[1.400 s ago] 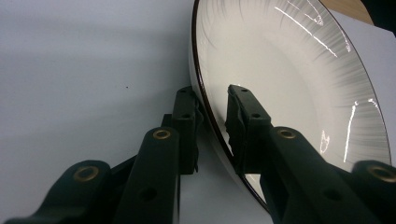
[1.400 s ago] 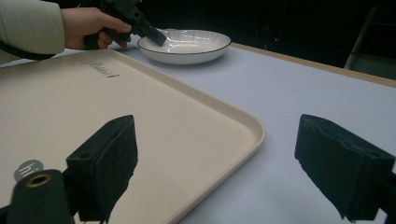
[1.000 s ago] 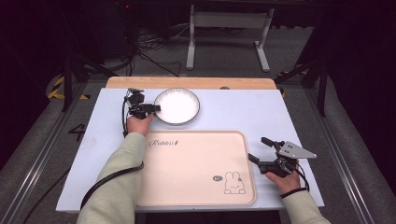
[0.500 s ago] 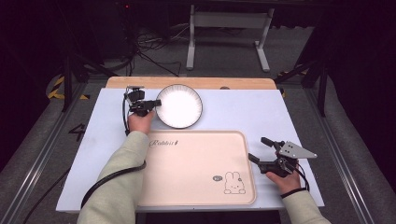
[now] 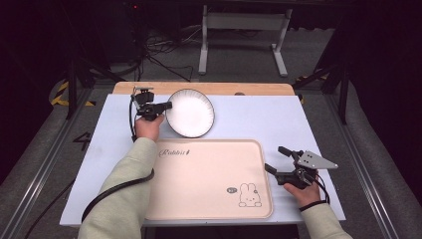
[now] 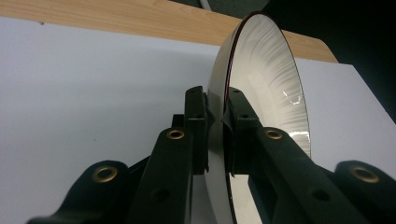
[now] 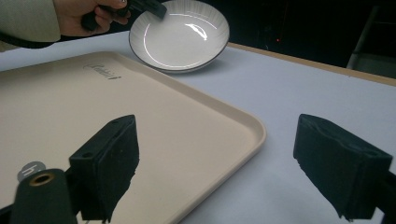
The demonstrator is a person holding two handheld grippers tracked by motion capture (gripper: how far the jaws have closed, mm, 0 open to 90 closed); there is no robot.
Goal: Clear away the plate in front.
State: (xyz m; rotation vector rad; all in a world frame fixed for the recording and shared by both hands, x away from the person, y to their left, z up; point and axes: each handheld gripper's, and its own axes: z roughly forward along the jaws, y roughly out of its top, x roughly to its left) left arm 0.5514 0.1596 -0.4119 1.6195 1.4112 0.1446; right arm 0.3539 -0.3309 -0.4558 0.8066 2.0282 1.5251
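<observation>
A: Left gripper (image 5: 166, 105), upper left of the high view, is pinching the rim of the white plate (image 5: 191, 113). In the left gripper view its jaws are clamped on that rim (image 6: 218, 122), one pad on each face.

B: And the plate is sitting where?

A: Above the beige tray (image 5: 209, 179), on the pale blue table (image 5: 259, 119), tilting with its held edge off the surface. In the right gripper view its far edge looks to be touching the table.

B: Right gripper (image 5: 276, 160)?

A: Jaws standing wide apart, gripping nothing, hovering at the tray's right edge (image 7: 252, 135).

B: Advice for the lift?

A: I'm judging a rim pinch as slippery on glazed ware. Keep the squeeze firm, raise slowly, hold the plate near level, clear the tray's lip before carrying it over.
</observation>
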